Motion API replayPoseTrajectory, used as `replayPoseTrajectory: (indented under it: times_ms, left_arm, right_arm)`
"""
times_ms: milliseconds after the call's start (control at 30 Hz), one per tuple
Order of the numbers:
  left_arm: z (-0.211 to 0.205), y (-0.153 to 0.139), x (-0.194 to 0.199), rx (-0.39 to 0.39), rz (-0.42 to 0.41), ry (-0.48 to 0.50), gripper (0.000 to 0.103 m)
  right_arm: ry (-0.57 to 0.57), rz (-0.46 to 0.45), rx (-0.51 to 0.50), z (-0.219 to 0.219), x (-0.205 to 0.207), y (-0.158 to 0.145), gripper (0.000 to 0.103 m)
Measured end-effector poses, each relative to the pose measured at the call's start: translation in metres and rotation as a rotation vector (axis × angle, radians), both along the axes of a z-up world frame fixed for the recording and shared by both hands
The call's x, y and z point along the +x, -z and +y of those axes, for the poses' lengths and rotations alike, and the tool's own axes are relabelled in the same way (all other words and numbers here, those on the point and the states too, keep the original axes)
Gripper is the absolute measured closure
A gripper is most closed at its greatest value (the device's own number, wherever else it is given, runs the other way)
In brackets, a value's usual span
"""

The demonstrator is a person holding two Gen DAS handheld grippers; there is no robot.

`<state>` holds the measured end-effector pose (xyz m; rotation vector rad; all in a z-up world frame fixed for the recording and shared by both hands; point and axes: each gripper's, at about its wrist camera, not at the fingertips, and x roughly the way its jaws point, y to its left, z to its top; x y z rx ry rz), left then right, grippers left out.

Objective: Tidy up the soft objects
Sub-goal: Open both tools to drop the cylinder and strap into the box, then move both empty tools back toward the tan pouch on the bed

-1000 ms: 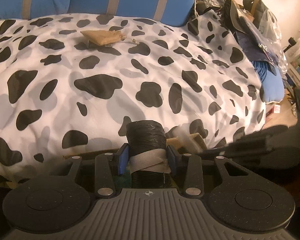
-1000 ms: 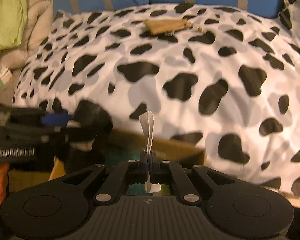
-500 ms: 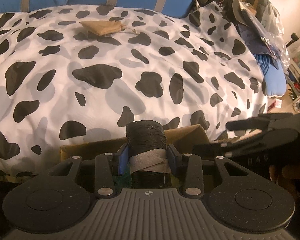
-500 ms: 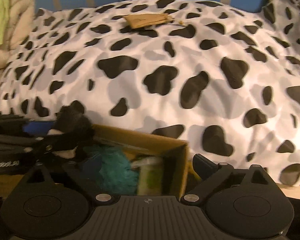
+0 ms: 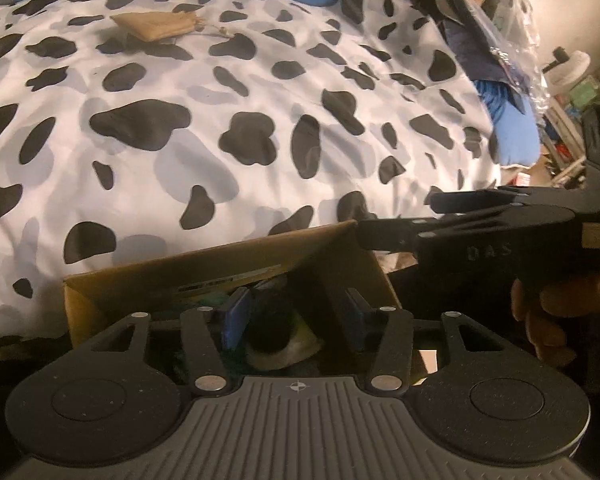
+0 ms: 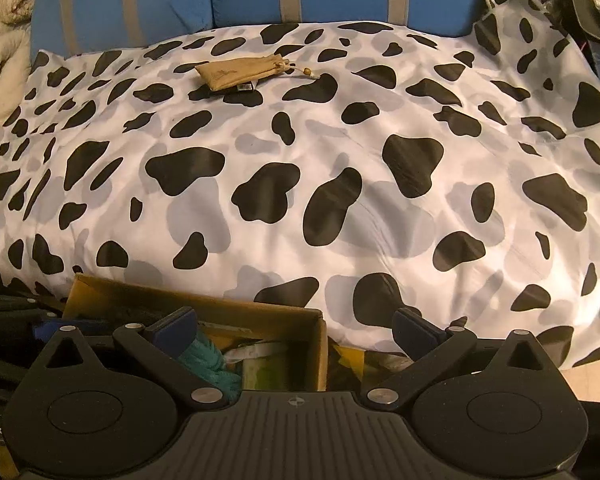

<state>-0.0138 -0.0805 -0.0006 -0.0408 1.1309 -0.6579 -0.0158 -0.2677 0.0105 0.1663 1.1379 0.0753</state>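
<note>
Hovering over the cardboard box (image 5: pixel 204 268), the left gripper (image 5: pixel 296 320) has just been easing open, its pads apart from the dark roll (image 5: pixel 270 340) lying in the box between them. The right gripper (image 6: pixel 296 330) gapes wide, holding nothing.

Right gripper (image 6: pixel 296 330) with jaws spread wide and empty, just opened, above an open cardboard box (image 6: pixel 318 354) holding teal yarn (image 6: pixel 210 360), cow-print duvet (image 6: pixel 340 168) beyond, tan drawstring pouch (image 6: pixel 240 73) lying on it
</note>
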Motion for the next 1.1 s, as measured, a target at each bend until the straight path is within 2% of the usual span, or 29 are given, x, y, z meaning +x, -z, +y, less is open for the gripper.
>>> replayPoseTrajectory:
  times_ms: [233,567,633,667,700,1100]
  left_arm:
    - [0.007,0.001,0.006,0.084,-0.017,-0.083,0.054]
    - [0.011,0.000,0.012,0.186,-0.066,-0.148,0.053]
    - [0.012,0.000,0.013,0.194,-0.074,-0.155,0.045]
    - [0.012,-0.001,0.014,0.198,-0.080,-0.157,0.035]
    - [0.012,-0.002,0.014,0.198,-0.086,-0.155,0.032]
    - [0.026,-0.009,0.034,0.225,-0.119,-0.180,0.030]
  right_arm:
    - [-0.003,0.008,0.005,0.001,0.000,0.001,0.000]
    - [-0.038,0.029,-0.003,0.008,0.003,0.005,0.000]
    - [-0.042,0.031,0.000,0.009,0.003,0.005,0.000]
    - [-0.045,0.032,0.001,0.009,0.004,0.005,0.000]
    - [-0.049,0.033,0.002,0.010,0.004,0.005,0.000]
    - [-0.092,0.015,0.021,0.017,0.009,0.002,0.000]
